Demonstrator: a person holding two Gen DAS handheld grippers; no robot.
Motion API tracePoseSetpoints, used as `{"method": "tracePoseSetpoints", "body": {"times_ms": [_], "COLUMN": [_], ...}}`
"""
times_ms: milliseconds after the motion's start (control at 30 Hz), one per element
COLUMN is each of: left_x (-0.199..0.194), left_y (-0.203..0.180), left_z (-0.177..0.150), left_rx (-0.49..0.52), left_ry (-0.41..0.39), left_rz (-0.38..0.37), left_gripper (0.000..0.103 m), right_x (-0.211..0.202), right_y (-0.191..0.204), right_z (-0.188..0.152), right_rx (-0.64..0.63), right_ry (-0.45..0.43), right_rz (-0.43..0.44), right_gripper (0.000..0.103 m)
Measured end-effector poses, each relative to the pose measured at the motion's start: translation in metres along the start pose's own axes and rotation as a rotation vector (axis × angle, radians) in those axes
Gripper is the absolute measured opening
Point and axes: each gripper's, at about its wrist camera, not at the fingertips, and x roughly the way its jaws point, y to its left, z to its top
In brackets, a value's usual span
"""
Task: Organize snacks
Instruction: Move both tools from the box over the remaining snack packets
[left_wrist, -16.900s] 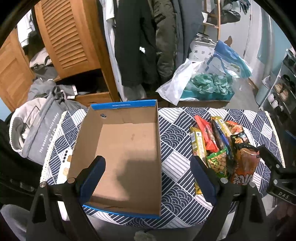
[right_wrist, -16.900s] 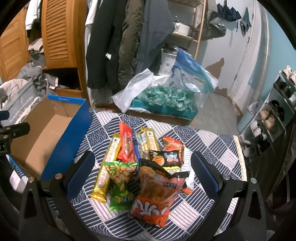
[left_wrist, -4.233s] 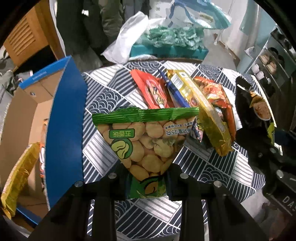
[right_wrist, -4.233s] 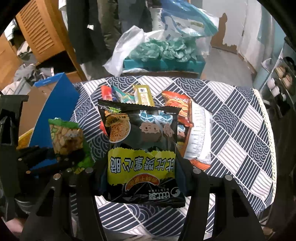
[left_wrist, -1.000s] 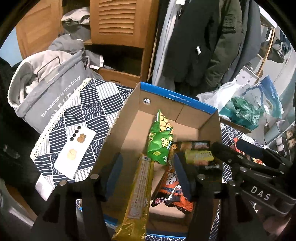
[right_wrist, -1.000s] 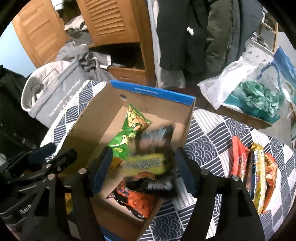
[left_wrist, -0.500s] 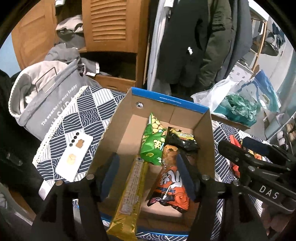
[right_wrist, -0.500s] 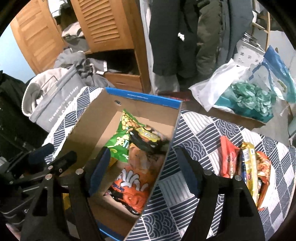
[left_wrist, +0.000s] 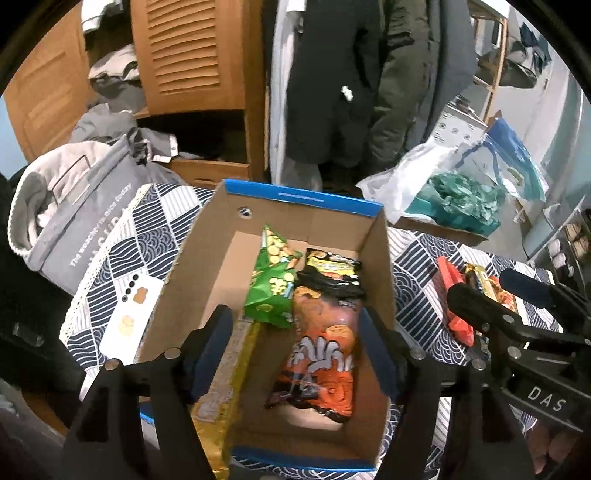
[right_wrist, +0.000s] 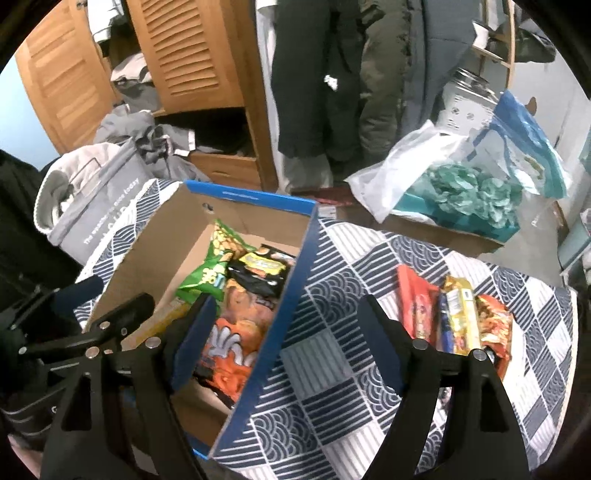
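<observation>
A blue-edged cardboard box (left_wrist: 306, 201) (right_wrist: 291, 280) stands on the patterned table and holds a green pea bag (left_wrist: 271, 284), a black snack bag (left_wrist: 330, 275) (right_wrist: 258, 275), an orange bag (left_wrist: 321, 354) and a long yellow pack (left_wrist: 221, 387). My left gripper (left_wrist: 295, 350) hangs above the box with its jaws opening and nothing between them. My right gripper (right_wrist: 284, 338) hovers over the box's right wall, its jaws also opening and empty. A red pack (right_wrist: 415, 306), a yellow pack (right_wrist: 458, 314) and an orange-red pack (right_wrist: 495, 321) lie on the table to the right.
A white phone (left_wrist: 131, 319) lies on the table left of the box. A grey bag (left_wrist: 74, 206) leans beyond the table's left edge. Hanging coats, a wooden wardrobe and a plastic bag with teal contents (right_wrist: 469, 192) stand behind.
The black bag dropped from my right gripper into the box beside the green bag. Both grippers widened and drew back toward the right, so the loose packs on the table show more.
</observation>
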Motion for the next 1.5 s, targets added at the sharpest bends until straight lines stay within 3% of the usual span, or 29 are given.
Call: {"method": "tracePoseSetpoints", "body": {"times_ms": [600,1500], "left_x": [0.013,0.068], "left_y": [-0.090,-0.186], "left_z": [-0.004,-0.018], "left_rx": [0.125,0.259], "left_ry": [0.079,0.196], "left_rz": [-0.094,-0.059], "left_gripper": [0.075,0.075], "right_x": [-0.025,-0.040], "right_y": [-0.092,-0.227], "right_z": [-0.030,-0.090], "right_rx": [0.143,0.370], "right_ry": [-0.003,0.033], "right_rz": [-0.088,-0.202], "right_gripper": [0.080,0.080]}}
